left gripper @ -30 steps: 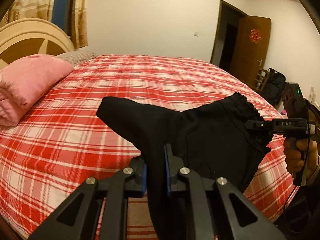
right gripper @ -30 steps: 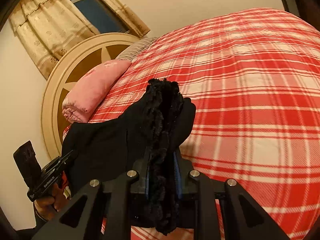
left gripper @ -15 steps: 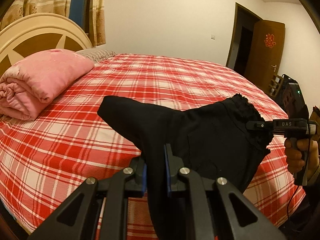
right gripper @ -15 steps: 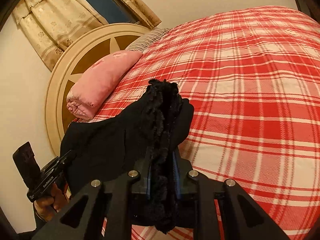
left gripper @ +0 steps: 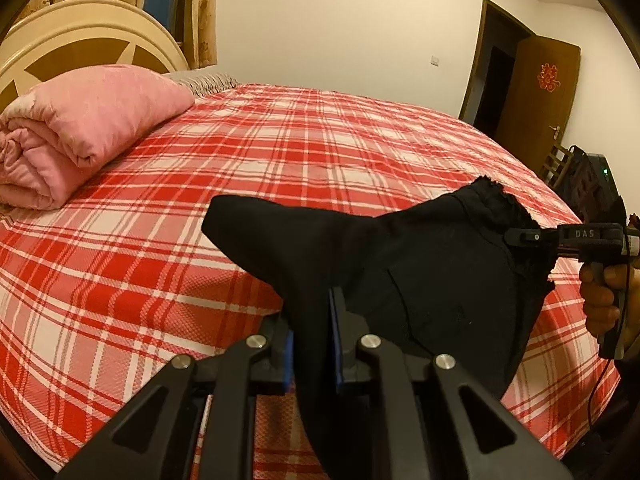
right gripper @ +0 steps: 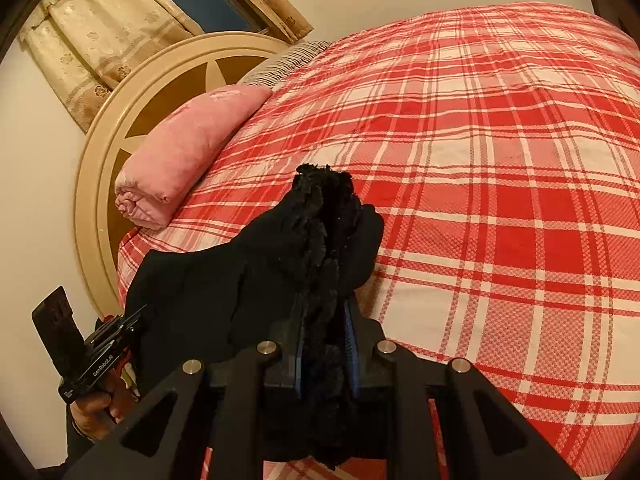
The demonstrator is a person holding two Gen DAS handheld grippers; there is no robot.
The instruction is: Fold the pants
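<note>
Holding black pants point(left gripper: 420, 280) above bed point(left gripper: 280, 152): left tongs point(left gripper: 312, 344) and right tongs point(right gripper: 324, 340) both clamped on fabric; uneven lowering could bunch the cloth

My count: 1 pr black pants point(left gripper: 420, 280); 2 grippers, my left gripper point(left gripper: 312, 344) & right gripper point(right gripper: 324, 344); 1 bed w/ red plaid cover point(left gripper: 320, 152); 1 pink rolled quilt point(left gripper: 84, 128); 1 round headboard point(right gripper: 132, 120); 1 brown door point(left gripper: 540, 92); 1 curtained window point(right gripper: 208, 4).
</note>
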